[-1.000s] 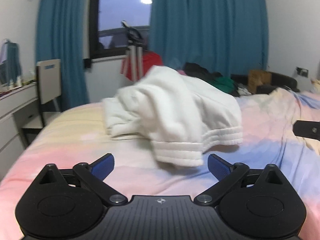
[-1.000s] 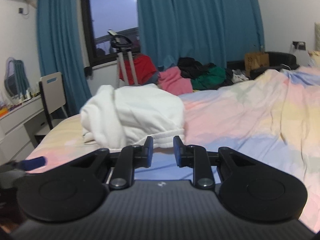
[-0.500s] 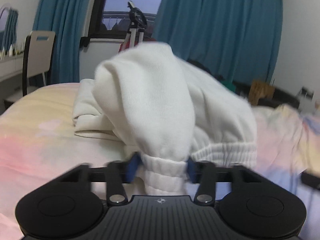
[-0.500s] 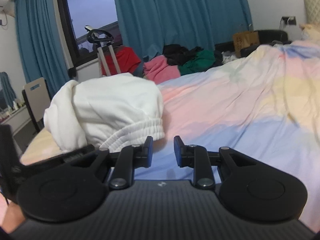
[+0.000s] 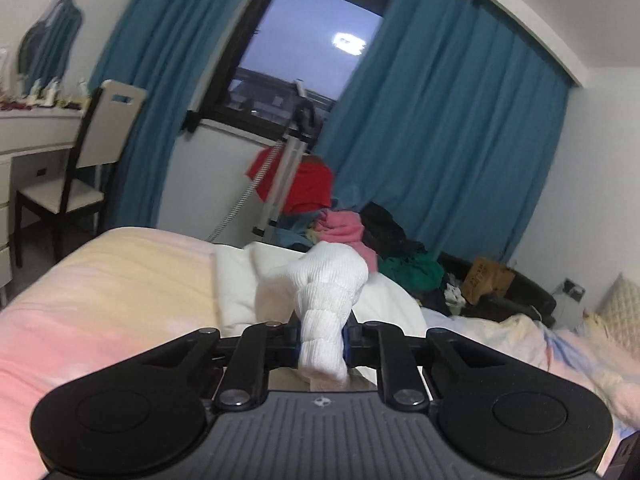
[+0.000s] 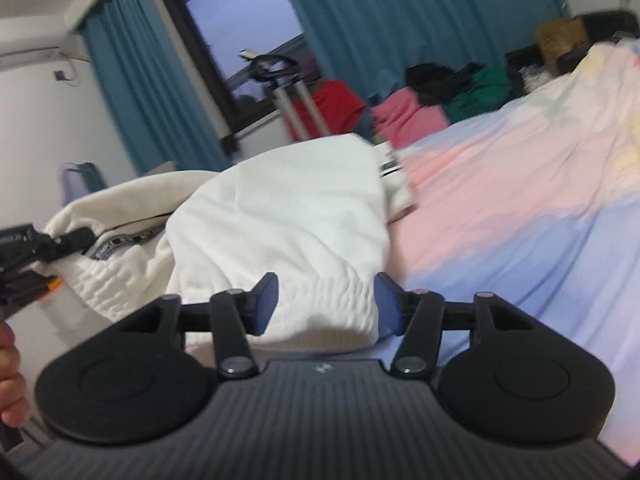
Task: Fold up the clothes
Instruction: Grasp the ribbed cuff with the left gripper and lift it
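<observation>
A white sweatshirt lies crumpled on the pastel bedspread. In the left wrist view my left gripper is shut on the sweatshirt's ribbed hem and holds it lifted off the bed. In the right wrist view my right gripper is open, its jaws on either side of another part of the ribbed hem. The left gripper shows at the far left of that view, holding the white cloth.
A pile of red, pink, green and black clothes lies past the bed's far edge below blue curtains. A chair and a white desk stand at the left. A cardboard box sits at the right.
My left gripper closed on the ribbed hem and lifted it. My right gripper opened from shut and moved up to the hem, which now lies between its jaws.
</observation>
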Motion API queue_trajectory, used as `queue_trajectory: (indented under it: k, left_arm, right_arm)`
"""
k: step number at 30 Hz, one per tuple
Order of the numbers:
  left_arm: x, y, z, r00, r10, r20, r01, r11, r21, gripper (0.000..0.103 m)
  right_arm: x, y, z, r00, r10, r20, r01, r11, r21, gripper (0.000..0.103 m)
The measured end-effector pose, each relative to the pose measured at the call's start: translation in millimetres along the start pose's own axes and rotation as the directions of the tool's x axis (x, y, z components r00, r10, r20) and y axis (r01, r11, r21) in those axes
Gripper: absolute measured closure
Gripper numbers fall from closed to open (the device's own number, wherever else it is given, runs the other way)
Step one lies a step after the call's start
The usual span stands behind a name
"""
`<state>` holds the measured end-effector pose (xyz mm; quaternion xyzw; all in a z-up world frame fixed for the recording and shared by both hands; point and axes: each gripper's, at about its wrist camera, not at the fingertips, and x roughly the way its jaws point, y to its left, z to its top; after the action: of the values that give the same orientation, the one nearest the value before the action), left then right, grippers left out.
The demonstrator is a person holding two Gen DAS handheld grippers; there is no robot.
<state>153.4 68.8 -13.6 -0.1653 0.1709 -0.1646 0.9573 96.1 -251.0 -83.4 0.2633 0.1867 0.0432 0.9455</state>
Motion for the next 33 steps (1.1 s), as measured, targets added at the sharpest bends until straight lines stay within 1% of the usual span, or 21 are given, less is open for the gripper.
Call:
queue_trajectory:
  k: [3,4,5,6,9,11,13,16,18,21,22,23,24,25,26,27,29,30,31,32,33]
  left_arm:
    - [-26.1,42.8,19.4,0.998,0.057,0.040,-0.057,0.998,-0.010,0.086]
    - [-28.7,60.6,21.6,0.997,0.074,0.025,-0.073,0.997,-0.029,0.085]
    - [-31.4,78.3,23.8,0.996,0.090,0.010,-0.089,0.995,-0.047,0.085]
    - [-32.2,100.9,26.2,0.995,0.098,-0.034,-0.100,0.991,-0.089,0.085]
    - [-20.9,147.3,27.5,0.978,0.153,-0.145,-0.174,0.973,-0.151,0.085]
    - [-13.7,164.9,28.5,0.975,0.141,-0.172,-0.173,0.967,-0.188,0.084]
    - [-6.4,182.5,29.4,0.972,0.128,-0.197,-0.171,0.959,-0.224,0.083]
    - [9.4,184.1,23.3,0.969,0.139,-0.205,-0.181,0.962,-0.206,0.079]
    - [19.9,185.1,19.3,0.967,0.146,-0.210,-0.188,0.963,-0.193,0.076]
    - [32.8,187.1,12.6,0.963,0.168,-0.213,-0.208,0.962,-0.179,0.068]
    - [35.5,184.7,7.5,0.959,0.179,-0.218,-0.217,0.962,-0.164,0.063]
    - [38.2,182.4,2.4,0.956,0.191,-0.222,-0.227,0.963,-0.149,0.054]
    - [45.6,183.3,0.4,0.950,0.199,-0.240,-0.237,0.961,-0.142,0.049]
    - [50.7,183.7,-2.8,0.949,0.193,-0.250,-0.234,0.961,-0.145,0.039]
    - [55.7,184.0,-6.1,0.947,0.187,-0.260,-0.231,0.962,-0.149,0.034]
    - [60.7,184.4,-9.3,0.946,0.181,-0.270,-0.227,0.962,-0.152,0.032]
    - [68.5,185.1,-15.9,0.940,0.183,-0.288,-0.234,0.960,-0.154,0.032]
    - [73.8,187.4,-21.3,0.935,0.183,-0.302,-0.241,0.956,-0.166,0.032]
    - [79.0,189.6,-26.8,0.931,0.183,-0.316,-0.248,0.952,-0.178,0.037]
    - [80.7,191.5,-30.0,0.928,0.184,-0.324,-0.257,0.945,-0.201,0.047]
    - [82.4,193.4,-33.1,0.925,0.184,-0.331,-0.266,0.938,-0.223,0.051]
  right_arm:
    - [14.0,3.2,-10.7,0.994,0.056,-0.092,-0.052,0.997,0.050,0.046]
    - [18.9,4.3,-14.4,0.990,0.075,-0.123,-0.067,0.995,0.068,0.046]
    - [23.9,5.4,-18.1,0.984,0.095,-0.153,-0.082,0.993,0.086,0.046]
    - [28.8,6.5,-21.8,0.977,0.114,-0.182,-0.096,0.990,0.105,0.046]
    - [43.6,9.9,-32.9,0.947,0.175,-0.268,-0.135,0.977,0.163,0.046]
    - [53.5,12.1,-40.3,0.922,0.217,-0.321,-0.157,0.967,0.203,0.046]
    - [66.1,14.2,-46.3,0.909,0.232,-0.348,-0.165,0.963,0.212,0.046]
    - [85.3,11.4,-51.7,0.897,0.260,-0.356,-0.170,0.949,0.264,0.047]
    - [89.7,18.5,-46.6,0.895,0.256,-0.366,-0.171,0.954,0.248,0.047]
    - [89.3,23.5,-35.3,0.886,0.256,-0.386,-0.170,0.955,0.243,0.048]
    - [88.0,23.9,-30.9,0.882,0.259,-0.394,-0.169,0.954,0.248,0.048]
    - [87.2,22.1,-29.0,0.881,0.265,-0.393,-0.170,0.951,0.259,0.049]
    - [86.6,19.9,-27.5,0.880,0.271,-0.391,-0.172,0.947,0.271,0.049]
    - [86.0,17.8,-26.0,0.879,0.278,-0.388,-0.173,0.943,0.284,0.048]
    - [85.3,15.6,-24.5,0.878,0.284,-0.386,-0.174,0.939,0.296,0.046]
    - [84.7,13.4,-23.1,0.877,0.291,-0.383,-0.175,0.935,0.308,0.045]
    - [83.3,25.9,-24.3,0.874,0.287,-0.393,-0.187,0.944,0.273,0.032]
    - [82.5,33.7,-25.3,0.870,0.287,-0.401,-0.200,0.949,0.245,0.027]
    - [80.7,41.7,-25.3,0.864,0.280,-0.419,-0.210,0.956,0.205,0.025]
    - [76.7,47.1,-23.7,0.866,0.270,-0.420,-0.207,0.960,0.190,0.026]
    - [72.3,52.0,-21.8,0.870,0.260,-0.418,-0.201,0.963,0.180,0.027]
